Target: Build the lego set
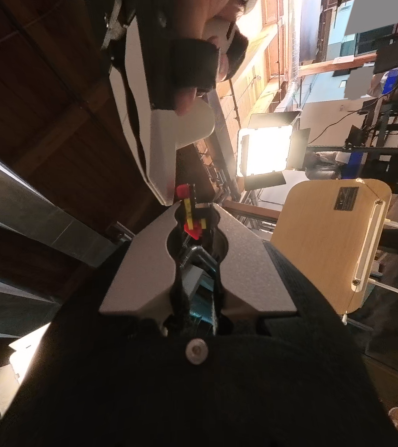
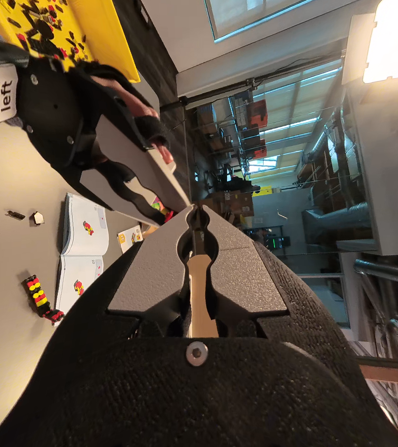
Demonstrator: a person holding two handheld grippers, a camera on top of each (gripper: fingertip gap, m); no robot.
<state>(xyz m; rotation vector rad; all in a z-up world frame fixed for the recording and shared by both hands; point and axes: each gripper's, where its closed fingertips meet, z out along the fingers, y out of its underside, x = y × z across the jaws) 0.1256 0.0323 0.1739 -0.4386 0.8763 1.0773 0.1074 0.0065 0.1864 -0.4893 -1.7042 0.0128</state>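
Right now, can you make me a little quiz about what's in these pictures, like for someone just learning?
1. True or false: the left tool is shut on a small red, yellow and black lego assembly.
2. Where does the open white instruction booklet lie? A) on the grey table B) on the yellow tray C) in the right tool
3. Fill in: the loose lego pieces lie piled on the ____ tray.

Key
1. True: its fingers close around the assembly at the tips.
2. A: it lies flat beside a long red, yellow and black lego strip.
3. Yellow.
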